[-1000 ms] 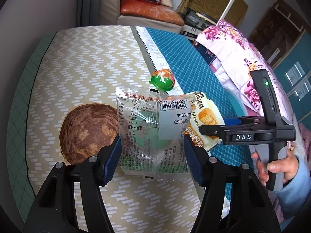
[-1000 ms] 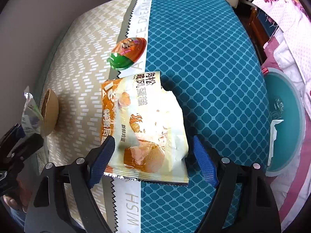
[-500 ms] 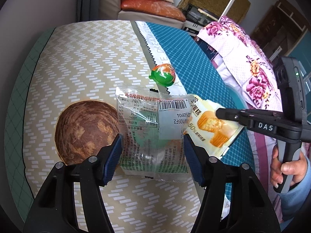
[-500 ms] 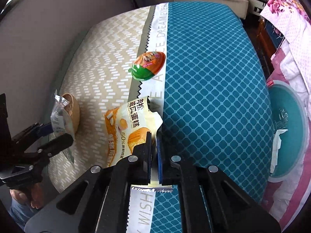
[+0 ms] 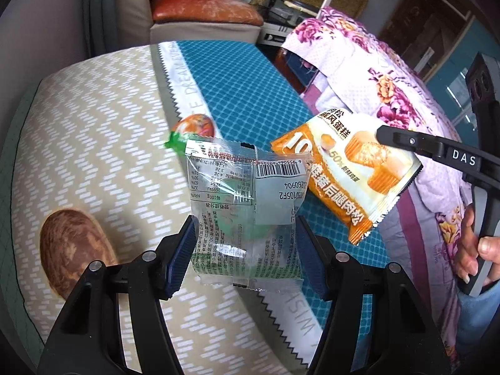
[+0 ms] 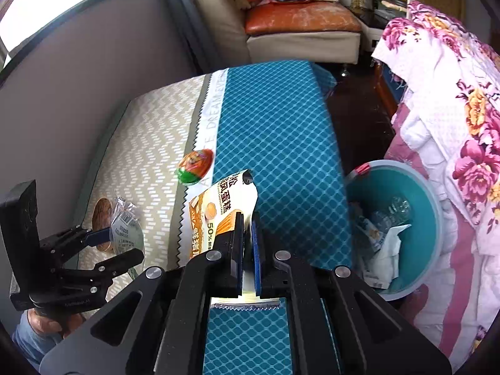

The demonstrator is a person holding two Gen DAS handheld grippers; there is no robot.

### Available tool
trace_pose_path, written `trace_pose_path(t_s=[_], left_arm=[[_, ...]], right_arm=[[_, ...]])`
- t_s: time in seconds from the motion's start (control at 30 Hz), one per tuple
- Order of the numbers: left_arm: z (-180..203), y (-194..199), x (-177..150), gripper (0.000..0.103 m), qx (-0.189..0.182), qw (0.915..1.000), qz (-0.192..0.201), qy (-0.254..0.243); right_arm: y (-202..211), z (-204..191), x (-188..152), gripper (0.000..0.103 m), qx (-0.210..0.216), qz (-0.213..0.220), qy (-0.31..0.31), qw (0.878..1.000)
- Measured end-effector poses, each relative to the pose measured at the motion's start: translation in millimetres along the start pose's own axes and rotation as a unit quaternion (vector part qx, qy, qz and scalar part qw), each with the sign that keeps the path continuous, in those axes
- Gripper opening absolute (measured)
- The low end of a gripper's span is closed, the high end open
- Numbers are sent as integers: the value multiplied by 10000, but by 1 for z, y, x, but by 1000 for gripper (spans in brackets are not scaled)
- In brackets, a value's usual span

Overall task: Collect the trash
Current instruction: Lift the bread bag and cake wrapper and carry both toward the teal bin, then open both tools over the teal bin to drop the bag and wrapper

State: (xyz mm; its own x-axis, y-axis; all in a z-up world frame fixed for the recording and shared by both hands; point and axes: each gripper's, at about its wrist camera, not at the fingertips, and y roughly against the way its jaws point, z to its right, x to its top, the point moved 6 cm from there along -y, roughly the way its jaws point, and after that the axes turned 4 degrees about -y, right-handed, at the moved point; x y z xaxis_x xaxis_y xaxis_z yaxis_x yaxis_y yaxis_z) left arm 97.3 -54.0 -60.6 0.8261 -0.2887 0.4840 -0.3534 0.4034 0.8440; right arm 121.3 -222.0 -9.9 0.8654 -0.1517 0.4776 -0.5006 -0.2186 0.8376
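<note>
Wrappers fill both of our grippers: the left gripper (image 5: 245,239) is clamped across a clear wrapper (image 5: 242,206), and the right gripper (image 6: 247,237) has its jaws nearly closed on the edge of an orange wrapper (image 6: 215,212), both lifted off the desk (image 6: 281,131). Next, we judge, comes carrying them to the teal bin (image 6: 434,218), which stands on the floor just off the desk's right edge and already holds crumpled paper and plastic. We should bring each wrapper fully over the rim before opening, since thin film drifts and may cling to the pads; the right load sits nearer, so it can go first. A green-and-orange jelly cup (image 6: 195,165) is left on the desk's white seam, and a brown disc (image 5: 73,247) lies at the left. The desk wears a cloth, half beige zigzag, half teal lattice. Beyond stand a sofa (image 6: 300,28) and a floral quilt (image 6: 453,100).
</note>
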Motion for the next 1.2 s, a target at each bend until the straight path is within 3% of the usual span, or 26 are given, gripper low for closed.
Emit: trace_pose_path(t_s=[0.33,0.57,0.8,0.87,0.93,1.03,1.2], left_arm=[[105,-56,53,64,-382,9967,-150,-699],[158,-101,72,64,-423,9929,-428,-1029],[202,-133,88,65,-488,9886,-563,-1309],[210,-139,91,68,-472,9881,-582,-1341],[212,-143,91,81,-418,9880,-610,-1354],[211,-146,89,90,-271,9882,-588,-1388],[200,-146,86,91,-198,9898,-620,-1270]], right_arm=[[51,116,16,5,-602,549,-689,9943],[66,191,11,5,-814,598,-1047,9894],[67,226,11,5,-908,644,-1190,9866],[67,234,12,5,-932,648,-1219,9860],[66,241,11,5,-945,634,-1236,9858],[62,242,11,5,-946,596,-1249,9858],[56,241,11,5,-923,547,-1240,9865]])
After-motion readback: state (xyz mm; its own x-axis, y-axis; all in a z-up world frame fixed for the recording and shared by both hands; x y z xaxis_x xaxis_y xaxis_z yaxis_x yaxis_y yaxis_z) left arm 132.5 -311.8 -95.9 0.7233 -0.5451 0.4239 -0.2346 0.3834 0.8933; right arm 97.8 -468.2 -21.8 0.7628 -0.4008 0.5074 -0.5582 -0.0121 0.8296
